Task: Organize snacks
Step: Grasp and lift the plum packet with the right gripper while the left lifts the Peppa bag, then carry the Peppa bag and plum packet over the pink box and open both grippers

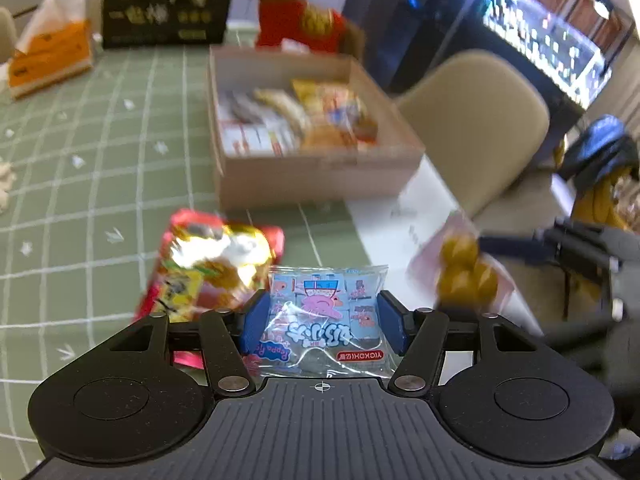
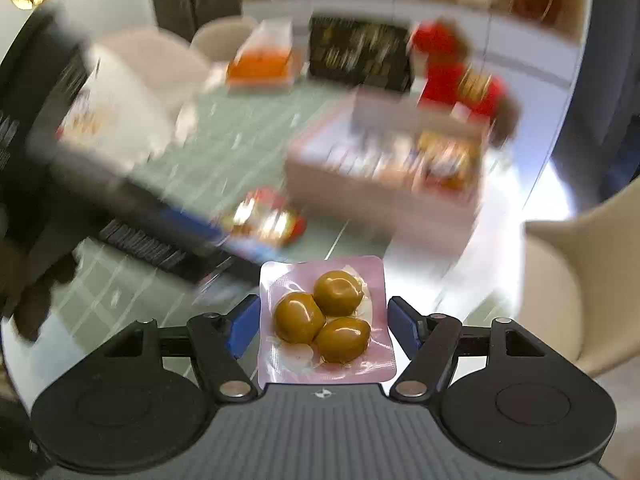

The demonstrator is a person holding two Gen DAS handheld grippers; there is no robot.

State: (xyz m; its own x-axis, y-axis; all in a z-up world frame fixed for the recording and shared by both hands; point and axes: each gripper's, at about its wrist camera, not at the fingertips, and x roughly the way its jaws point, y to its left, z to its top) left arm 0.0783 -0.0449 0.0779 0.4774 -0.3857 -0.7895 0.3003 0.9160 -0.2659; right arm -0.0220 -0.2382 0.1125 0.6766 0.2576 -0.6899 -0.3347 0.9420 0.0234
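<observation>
Left gripper [image 1: 322, 322] clamps a clear blue-printed cartoon candy bag [image 1: 326, 312] between its blue pads, and the right gripper [image 2: 322, 326] is closed on a pink vacuum pouch of three olive-brown round snacks [image 2: 326, 320] — both held above the near edge of the green grid-patterned tablecloth [image 1: 100, 184]. Target looks like the open beige cardboard box of mixed snack packets [image 1: 320, 184], at the table's right edge, straight ahead and a little up-right of the left gripper, long axis running away from it; in the right view it lies ahead, slightly right. Neither arm is clearly nearer — a red-and-gold foil snack bag [image 1: 208, 268] lies on the cloth between the left gripper and the box.
</observation>
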